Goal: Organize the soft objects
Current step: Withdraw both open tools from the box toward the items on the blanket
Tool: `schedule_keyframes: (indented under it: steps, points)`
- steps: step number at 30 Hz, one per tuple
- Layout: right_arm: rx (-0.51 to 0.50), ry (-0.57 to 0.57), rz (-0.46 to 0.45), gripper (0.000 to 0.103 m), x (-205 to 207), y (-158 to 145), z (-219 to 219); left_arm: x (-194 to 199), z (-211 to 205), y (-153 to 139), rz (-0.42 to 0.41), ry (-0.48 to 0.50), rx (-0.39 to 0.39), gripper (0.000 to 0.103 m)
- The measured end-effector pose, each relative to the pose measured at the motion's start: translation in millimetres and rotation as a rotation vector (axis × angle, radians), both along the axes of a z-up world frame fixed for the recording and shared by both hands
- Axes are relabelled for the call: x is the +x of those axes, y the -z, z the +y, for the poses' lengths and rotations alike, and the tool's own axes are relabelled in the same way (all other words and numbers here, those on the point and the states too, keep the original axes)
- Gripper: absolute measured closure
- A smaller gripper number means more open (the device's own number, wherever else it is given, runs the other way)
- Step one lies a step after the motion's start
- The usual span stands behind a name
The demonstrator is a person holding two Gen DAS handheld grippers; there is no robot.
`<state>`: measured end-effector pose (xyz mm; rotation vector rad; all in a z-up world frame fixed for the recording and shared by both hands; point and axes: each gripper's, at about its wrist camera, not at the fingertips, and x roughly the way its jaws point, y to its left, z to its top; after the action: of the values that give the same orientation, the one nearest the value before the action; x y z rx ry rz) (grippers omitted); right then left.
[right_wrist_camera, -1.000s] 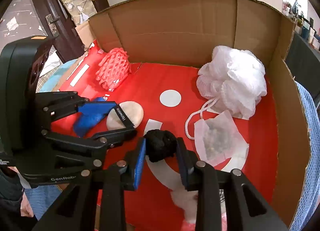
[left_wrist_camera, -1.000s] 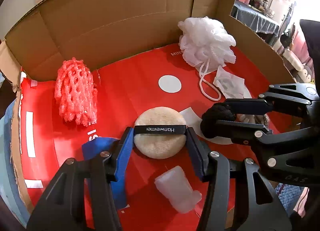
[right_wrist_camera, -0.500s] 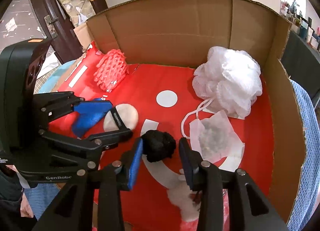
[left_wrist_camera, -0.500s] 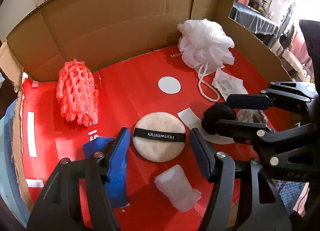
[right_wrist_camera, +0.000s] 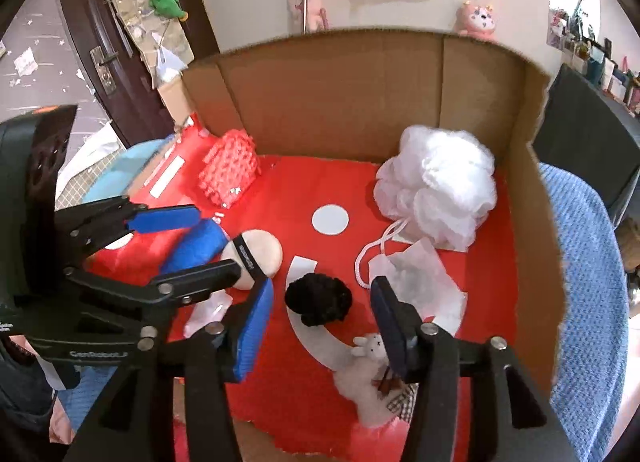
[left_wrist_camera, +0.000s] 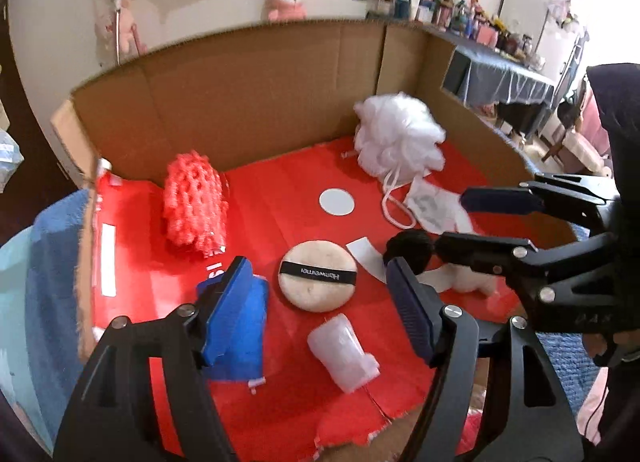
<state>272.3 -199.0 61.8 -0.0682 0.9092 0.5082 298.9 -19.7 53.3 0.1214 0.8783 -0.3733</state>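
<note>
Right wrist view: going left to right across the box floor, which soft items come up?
Blue cloth → beige powder puff → black scrunchie → white mesh pouch → white bath pouf.

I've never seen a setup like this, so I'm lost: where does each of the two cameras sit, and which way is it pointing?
Left wrist: rides the left hand-held gripper, looking forward and down into the cardboard box at the powder puff; the right hand-held gripper enters from the right.
Right wrist: rides the right hand-held gripper, facing the black pom-pom; the left hand-held gripper enters from the left.
Shared: box, puff, pom-pom, white bath pouf.
</note>
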Motion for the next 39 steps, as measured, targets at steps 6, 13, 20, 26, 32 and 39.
schedule_keyframes:
  steps: [6,13,20,26,32,39]
  points:
    - [0.004,0.019,-0.099,0.039,-33,-32,-7,-36,8,-26,-0.088,-0.016,-0.029,0.027]
    - [-0.011,0.036,-0.243,0.024,-91,-67,-10,-94,12,-54,-0.211,-0.023,-0.07,0.02]
    - [-0.027,0.077,-0.367,0.009,-138,-85,-14,-143,18,-71,-0.349,-0.083,-0.072,0.014]
    - [-0.028,0.103,-0.446,0.0,-175,-92,-21,-177,28,-75,-0.417,-0.148,-0.1,0.01]
    - [-0.016,0.151,-0.503,0.0,-203,-90,-27,-206,21,-74,-0.487,-0.166,-0.07,0.01]
    - [-0.026,0.209,-0.547,0.0,-229,-80,-37,-232,17,-66,-0.523,-0.186,-0.077,0.009]
